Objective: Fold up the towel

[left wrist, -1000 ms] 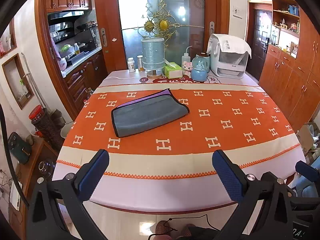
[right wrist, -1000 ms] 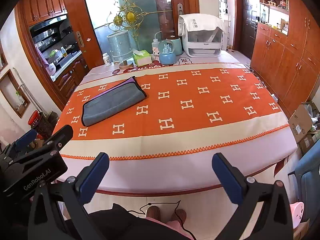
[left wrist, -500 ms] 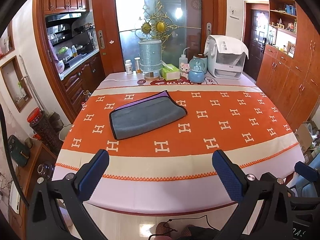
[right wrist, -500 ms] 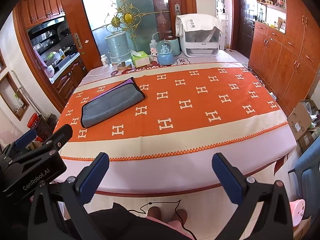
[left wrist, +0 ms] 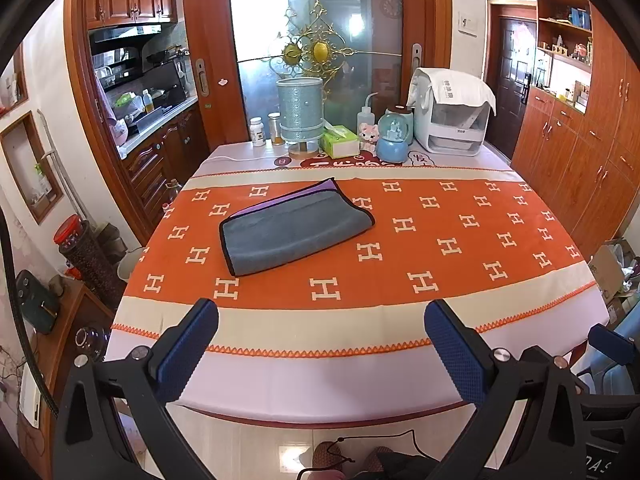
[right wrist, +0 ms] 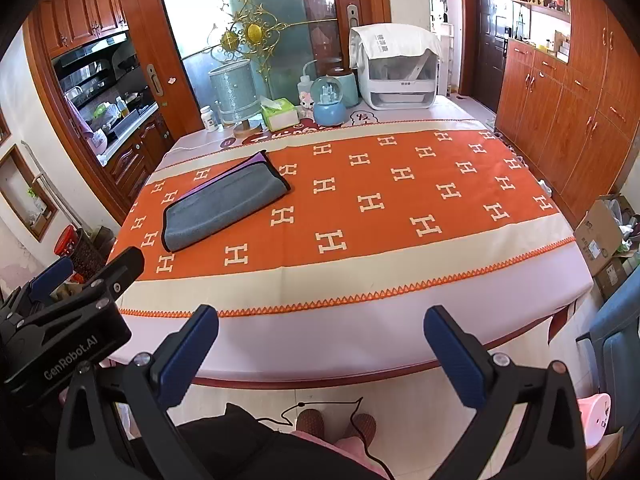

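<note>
A grey towel [left wrist: 294, 230] with a purple underside and dark edging lies folded flat on the orange patterned tablecloth [left wrist: 440, 240], left of the middle. It also shows in the right wrist view [right wrist: 224, 204]. My left gripper [left wrist: 320, 344] is open and empty, held off the table's near edge, well short of the towel. My right gripper [right wrist: 320, 348] is open and empty, also off the near edge. The left gripper's body [right wrist: 68, 320] shows at the left in the right wrist view.
At the table's far edge stand a teal canister [left wrist: 301, 110], a tissue box [left wrist: 340, 142], a snow globe [left wrist: 394, 138], bottles [left wrist: 258, 132] and a white appliance [left wrist: 452, 120]. Cabinets [left wrist: 580, 168] line the right. A cardboard box [right wrist: 604, 236] sits on the floor.
Both views have drifted slightly, with the table and towel sitting a little lower and nearer in frame. The towel has not moved on the table. Both grippers stay open.
</note>
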A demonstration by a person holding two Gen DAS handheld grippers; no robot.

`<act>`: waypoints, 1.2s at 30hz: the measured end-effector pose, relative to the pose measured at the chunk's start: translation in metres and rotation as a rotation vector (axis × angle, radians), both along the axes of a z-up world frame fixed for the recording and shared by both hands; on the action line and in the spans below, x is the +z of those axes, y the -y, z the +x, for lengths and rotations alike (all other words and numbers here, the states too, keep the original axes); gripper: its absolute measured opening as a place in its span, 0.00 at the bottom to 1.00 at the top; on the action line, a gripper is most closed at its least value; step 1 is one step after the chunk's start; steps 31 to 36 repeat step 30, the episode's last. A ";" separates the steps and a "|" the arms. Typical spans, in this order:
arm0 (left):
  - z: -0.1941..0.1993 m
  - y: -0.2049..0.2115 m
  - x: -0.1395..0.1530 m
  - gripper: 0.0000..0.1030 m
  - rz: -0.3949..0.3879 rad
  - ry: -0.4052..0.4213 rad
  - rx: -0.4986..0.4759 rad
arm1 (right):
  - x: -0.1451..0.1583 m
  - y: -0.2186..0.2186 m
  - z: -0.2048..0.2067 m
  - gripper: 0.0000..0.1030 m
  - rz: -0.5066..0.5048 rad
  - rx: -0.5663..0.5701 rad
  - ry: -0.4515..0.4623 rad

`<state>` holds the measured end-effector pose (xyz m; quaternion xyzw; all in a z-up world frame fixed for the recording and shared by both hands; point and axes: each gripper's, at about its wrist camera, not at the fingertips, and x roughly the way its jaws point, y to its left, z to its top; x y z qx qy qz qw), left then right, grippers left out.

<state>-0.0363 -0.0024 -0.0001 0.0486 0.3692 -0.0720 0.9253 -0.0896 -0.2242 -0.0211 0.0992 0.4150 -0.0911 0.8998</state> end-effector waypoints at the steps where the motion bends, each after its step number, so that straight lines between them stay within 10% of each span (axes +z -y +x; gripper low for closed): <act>1: 0.000 0.000 0.000 1.00 0.000 0.000 -0.001 | 0.000 0.001 0.000 1.00 -0.001 -0.001 0.000; 36: -0.004 -0.006 -0.004 1.00 0.000 -0.005 -0.009 | -0.006 -0.003 -0.003 1.00 0.001 -0.009 -0.007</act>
